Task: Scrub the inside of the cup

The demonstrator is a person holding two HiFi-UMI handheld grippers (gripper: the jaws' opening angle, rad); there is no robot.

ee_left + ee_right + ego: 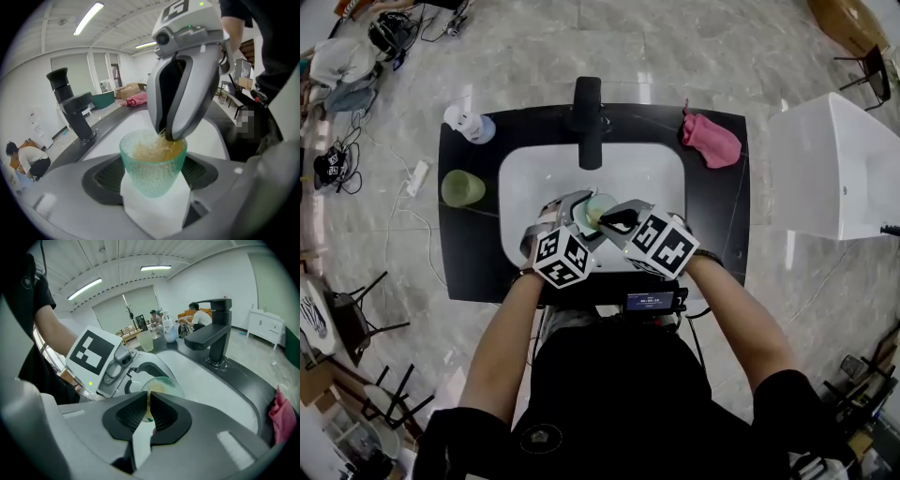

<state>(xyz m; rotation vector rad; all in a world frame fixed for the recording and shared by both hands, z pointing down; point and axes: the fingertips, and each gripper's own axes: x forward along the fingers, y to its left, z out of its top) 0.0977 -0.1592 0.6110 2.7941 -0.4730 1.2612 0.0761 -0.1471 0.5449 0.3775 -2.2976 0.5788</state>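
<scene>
The biggest risk I see is the cup (pixel 153 171) slipping. The left gripper (pixel 570 210) clasps it by its lower wall only, over the near edge of the white basin (pixel 525 183). A hard push from above could twist the cup out and drop it.

A smaller risk is that the right gripper (pixel 146 409), its jaws pinched nearly together on a yellowish scrubber (pixel 154 149), knocks its tips against the rim. It may also lose the thin pad inside the cup.

Around us is a wide room with a grey marbled floor (pixel 675 47) and a white cabinet (pixel 844 169) at the right. The black counter (pixel 469 253) carries a black tap (pixel 589 117) at the far side. A pink cloth (pixel 711 141) lies far right and a green tumbler (pixel 462 187) stands left.
</scene>
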